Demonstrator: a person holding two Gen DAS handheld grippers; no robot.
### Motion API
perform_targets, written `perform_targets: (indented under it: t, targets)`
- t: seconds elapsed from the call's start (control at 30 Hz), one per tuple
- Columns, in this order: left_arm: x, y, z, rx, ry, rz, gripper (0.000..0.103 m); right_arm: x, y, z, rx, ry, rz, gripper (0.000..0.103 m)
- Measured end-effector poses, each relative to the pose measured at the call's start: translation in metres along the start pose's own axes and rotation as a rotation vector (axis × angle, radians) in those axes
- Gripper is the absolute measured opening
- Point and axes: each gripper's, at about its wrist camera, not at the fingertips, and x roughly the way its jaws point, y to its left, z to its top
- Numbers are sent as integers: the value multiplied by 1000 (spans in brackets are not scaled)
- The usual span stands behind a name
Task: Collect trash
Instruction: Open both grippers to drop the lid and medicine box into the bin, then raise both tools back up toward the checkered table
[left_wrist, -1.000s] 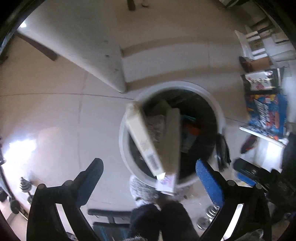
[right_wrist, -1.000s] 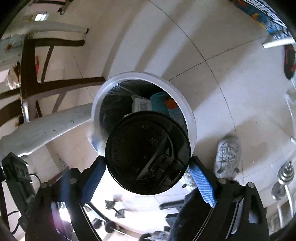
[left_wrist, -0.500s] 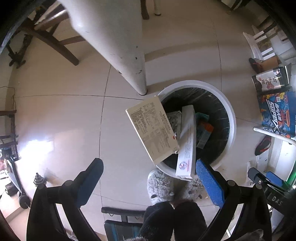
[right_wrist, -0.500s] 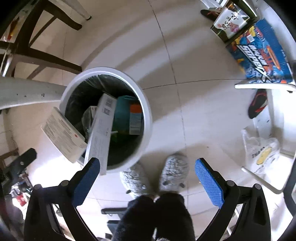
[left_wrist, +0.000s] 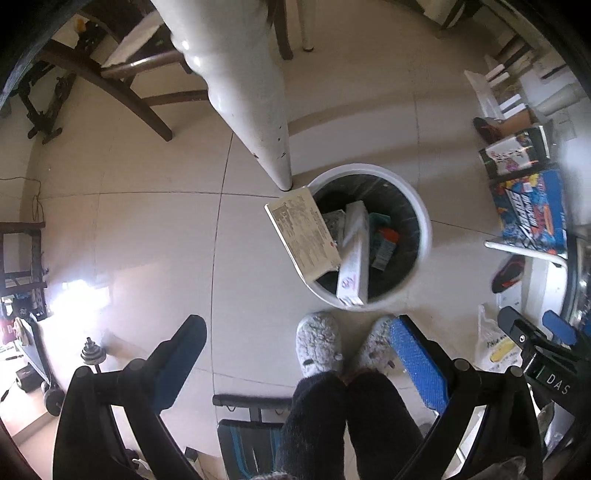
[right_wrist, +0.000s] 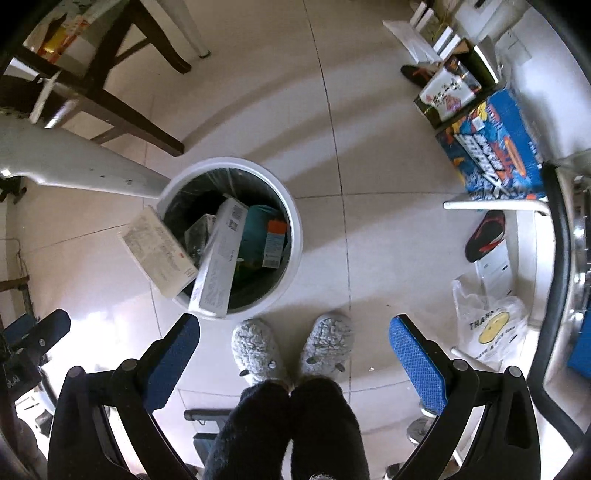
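1. Both my grippers now hang spread wide and empty: the left gripper (left_wrist: 297, 363) has let go of its cartons, and the right gripper (right_wrist: 293, 356) has dropped the black-lidded cup it held a second ago.
2. The flat carton (left_wrist: 304, 232) and long white box (left_wrist: 354, 254) lean on the white bin's (left_wrist: 424, 229) rim, ahead of the left jaws, only partly in.
3. The right wrist view alone shows a plastic bag (right_wrist: 487, 328) just beyond the right-hand finger; the cup is hidden, presumably deep in the bin.
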Motion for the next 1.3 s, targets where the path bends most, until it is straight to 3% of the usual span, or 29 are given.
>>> perform_targets:
  t: [0.53,0.7,1.0,1.13,1.3]
  targets:
    - [-164,0,-49,43,-49,-61,102,-193,6,-51,-10,-60,57,103]
    - [-225,-2,-45,66,-137,-75,102,-266,4,-57,13,-84,94,103]
    - [-311,-48,17,161,-338,-63,102,-385,-33,-19,156,-239,184,103]
    - [-336,-85,58,235,-384,-41,102,-412,-73,8,248,-269,186,103]
    - [-352,-147,121,243,-374,-103,102,-428,-144,53,380,-301,182,103]
